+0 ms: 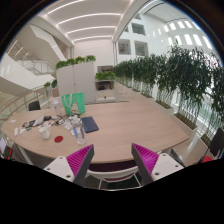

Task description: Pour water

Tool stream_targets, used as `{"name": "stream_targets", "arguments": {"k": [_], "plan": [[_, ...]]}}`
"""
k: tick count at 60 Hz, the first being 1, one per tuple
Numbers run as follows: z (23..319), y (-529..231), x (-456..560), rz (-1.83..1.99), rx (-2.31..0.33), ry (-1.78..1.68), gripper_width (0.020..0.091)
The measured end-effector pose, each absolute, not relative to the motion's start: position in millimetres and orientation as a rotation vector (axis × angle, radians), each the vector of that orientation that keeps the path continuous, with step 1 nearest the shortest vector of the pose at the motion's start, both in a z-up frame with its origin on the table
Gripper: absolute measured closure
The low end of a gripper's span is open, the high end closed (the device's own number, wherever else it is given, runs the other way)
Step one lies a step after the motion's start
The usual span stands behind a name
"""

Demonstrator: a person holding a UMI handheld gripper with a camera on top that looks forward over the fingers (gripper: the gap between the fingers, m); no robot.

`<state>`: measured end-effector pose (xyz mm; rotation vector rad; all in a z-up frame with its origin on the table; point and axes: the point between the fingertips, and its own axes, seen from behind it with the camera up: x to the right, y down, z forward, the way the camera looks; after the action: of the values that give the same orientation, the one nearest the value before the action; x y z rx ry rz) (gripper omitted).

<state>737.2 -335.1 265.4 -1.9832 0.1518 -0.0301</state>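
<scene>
A clear plastic bottle (78, 129) stands on the round wooden table (130, 122), to the left and beyond my fingers. Near it sit a small cup (58, 138) and another glass (45, 130). My gripper (113, 160) hangs above the table's near edge, over a chair back. Its magenta pads (144, 157) stand wide apart with nothing between them. The bottle is well away from both fingers.
A dark notebook (90, 124) lies right of the bottle. Green cups (73, 102) stand at the table's far side. A chair (110, 171) is tucked in just under the fingers. A row of leafy plants (165, 75) lines the right side; stairs rise at left.
</scene>
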Motion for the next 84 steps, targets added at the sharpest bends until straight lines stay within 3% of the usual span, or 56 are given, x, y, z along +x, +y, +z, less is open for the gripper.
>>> {"name": "stream_targets", "arguments": {"k": [11, 21, 37, 47, 62, 71, 75, 76, 78, 84], "plan": [[277.4, -334.0, 733.8, -0.110, -1.966, 0.153, 0.0273], [278.9, -336.0, 658.1, -0.145, -1.946, 0.177, 0.0274], [251.6, -273.9, 558.5, -0.089, -1.926, 0.124, 0.0275], [212.6, -174.6, 527.2, -0.067, -1.869, 0.111, 0.0274], [114.9, -19.1, 530.9, -0.069, -1.891, 0.165, 0.0274], [83.6, 38.5, 545.8, -0.060, -1.873, 0.219, 0.0276], [73.5, 56.2, 546.3, -0.055, -1.865, 0.209, 0.0349], [70.4, 59.6, 545.7, -0.057, -1.870, 0.199, 0.0395], [61.5, 63.8, 543.5, -0.065, -1.888, 0.180, 0.0581], [63.2, 66.9, 543.1, -0.120, -1.855, 0.157, 0.0602]]}}
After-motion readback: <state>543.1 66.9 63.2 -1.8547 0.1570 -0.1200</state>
